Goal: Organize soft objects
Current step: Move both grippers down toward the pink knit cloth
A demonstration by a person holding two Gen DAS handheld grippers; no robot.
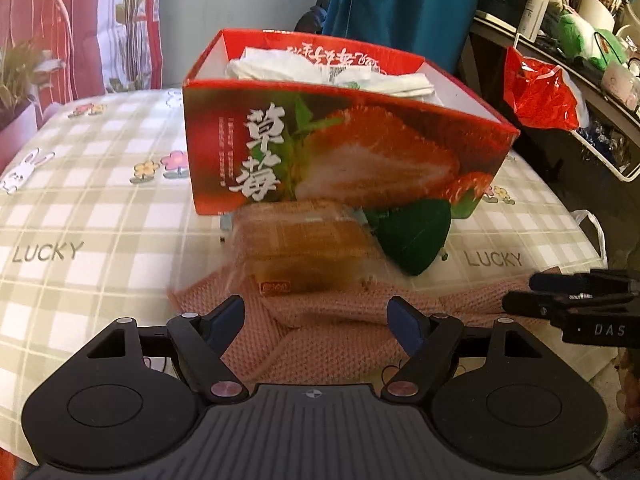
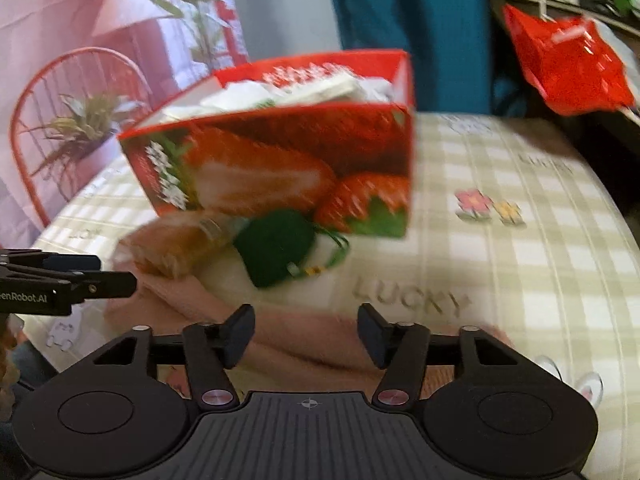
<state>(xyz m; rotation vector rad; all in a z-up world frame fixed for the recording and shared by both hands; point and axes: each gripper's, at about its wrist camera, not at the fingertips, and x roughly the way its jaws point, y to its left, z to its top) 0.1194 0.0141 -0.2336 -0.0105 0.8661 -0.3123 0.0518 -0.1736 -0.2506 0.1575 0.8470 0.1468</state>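
A pink knitted cloth (image 1: 340, 332) lies rumpled on the checked tablecloth, under both grippers. My left gripper (image 1: 318, 316) hangs open just above it, nothing between its fingers. My right gripper (image 2: 306, 330) is open over the same pink cloth (image 2: 312, 344), and its jaws hold nothing. Behind the cloth lie a wrapped brown bread pack (image 1: 304, 248) and a green pouch (image 1: 412, 236). A red strawberry box (image 1: 340, 148) stands behind them with white soft packets (image 1: 320, 70) inside. The right wrist view is blurred; the box (image 2: 280, 168), bread (image 2: 180, 246) and pouch (image 2: 276, 252) show there.
The table's checked cloth (image 1: 80, 216) spreads to both sides of the box. A red plastic bag (image 1: 540, 96) hangs at the right beside a cluttered shelf (image 1: 568, 20). A red wire chair (image 2: 48, 128) and a plant stand at the left. The other gripper (image 1: 576, 300) shows at the right edge.
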